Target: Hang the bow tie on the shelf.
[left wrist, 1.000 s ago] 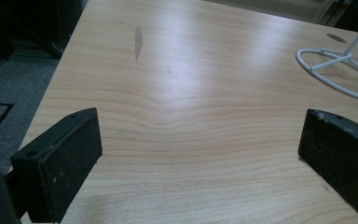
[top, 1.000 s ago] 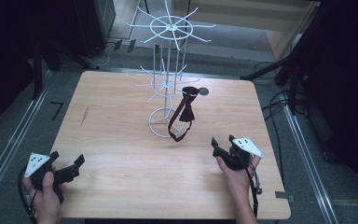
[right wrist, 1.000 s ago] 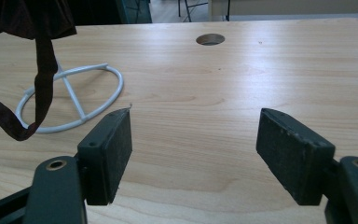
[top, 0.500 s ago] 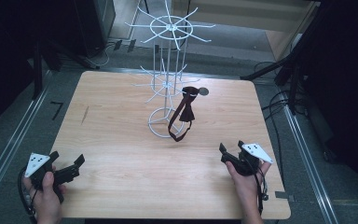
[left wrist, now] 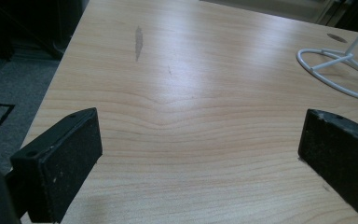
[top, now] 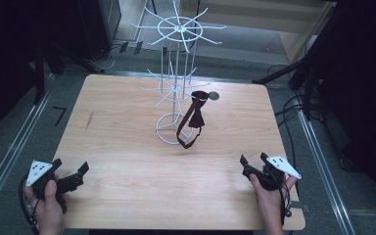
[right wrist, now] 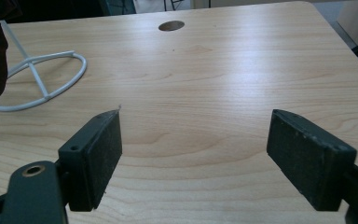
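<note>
Where the table's (top: 127, 161) near left corner meets the picture's bottom edge, the left gripper (top: 73, 177) rests in a hand cut off at the wrist, its jaws spread wide with nothing between them. Seen along those jaws in the left gripper view, bare wood runs ahead, and the rack's (top: 175, 93) ring base is clipped by the right edge.

Mid-table stands the white wire rack, its top tier fading against the pale floor behind. From a lower arm hangs a dark bow tie (top: 195, 115), its strap looping down to the base ring; how it hooks on is too small to tell. A round hole (top: 214, 96) sits just behind it.

At the near right, the right gripper (top: 253, 164) has just been opening its jaws; they stand wide and empty, well apart from the tie. Its own view catches the strap at the left edge only.
</note>
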`<state>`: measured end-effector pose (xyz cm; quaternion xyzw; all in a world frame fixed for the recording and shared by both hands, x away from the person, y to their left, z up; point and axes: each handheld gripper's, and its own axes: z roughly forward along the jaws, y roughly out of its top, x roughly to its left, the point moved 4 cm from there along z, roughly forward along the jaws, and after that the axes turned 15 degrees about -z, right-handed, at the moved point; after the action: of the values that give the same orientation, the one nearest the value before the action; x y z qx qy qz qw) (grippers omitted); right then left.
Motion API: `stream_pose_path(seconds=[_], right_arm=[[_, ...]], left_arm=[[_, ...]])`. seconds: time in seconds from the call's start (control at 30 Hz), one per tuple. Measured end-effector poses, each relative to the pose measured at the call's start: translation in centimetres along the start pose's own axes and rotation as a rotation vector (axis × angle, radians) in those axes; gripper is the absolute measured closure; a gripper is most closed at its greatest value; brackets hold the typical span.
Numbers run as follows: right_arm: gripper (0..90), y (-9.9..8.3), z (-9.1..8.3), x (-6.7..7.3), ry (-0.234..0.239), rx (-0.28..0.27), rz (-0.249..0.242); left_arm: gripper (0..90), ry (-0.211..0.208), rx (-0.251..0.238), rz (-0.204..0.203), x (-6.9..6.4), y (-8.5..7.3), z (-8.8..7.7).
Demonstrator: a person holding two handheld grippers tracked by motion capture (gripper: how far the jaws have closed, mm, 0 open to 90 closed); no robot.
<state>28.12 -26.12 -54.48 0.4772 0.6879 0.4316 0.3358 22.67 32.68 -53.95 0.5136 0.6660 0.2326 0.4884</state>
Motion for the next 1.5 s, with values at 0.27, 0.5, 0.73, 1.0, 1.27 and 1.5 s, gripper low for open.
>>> stream_pose_path(seconds=[0.27,0.5,0.73,1.0,1.27,1.5], right_arm=[[17.6,-0.6,-1.2,-1.7,-0.025,-0.003,0.015],[17.6,-1.4,-2.8,-3.4,-0.055,-0.001,0.029],[17.5,-2.8,-4.7,-5.7,-0.099,0.012,0.049],[17.0,-4.1,-6.1,-7.5,-0.135,0.029,0.065],[16.5,-4.8,-6.9,-8.3,-0.149,0.033,0.077],[14.8,-5.7,-7.3,-9.1,-0.155,0.044,0.088]], left_arm=[[0.1,-0.002,0.001,0.002,-0.1,0.0,0.0],[0.0,0.005,0.000,0.006,-0.1,0.0,0.0],[0.1,0.005,-0.002,0.006,-0.1,-0.1,0.0],[0.1,0.004,-0.003,0.004,-0.1,0.0,0.0],[0.1,0.004,-0.002,0.001,-0.1,0.0,0.0],[0.0,0.006,-0.003,0.000,-0.1,0.0,0.0]])
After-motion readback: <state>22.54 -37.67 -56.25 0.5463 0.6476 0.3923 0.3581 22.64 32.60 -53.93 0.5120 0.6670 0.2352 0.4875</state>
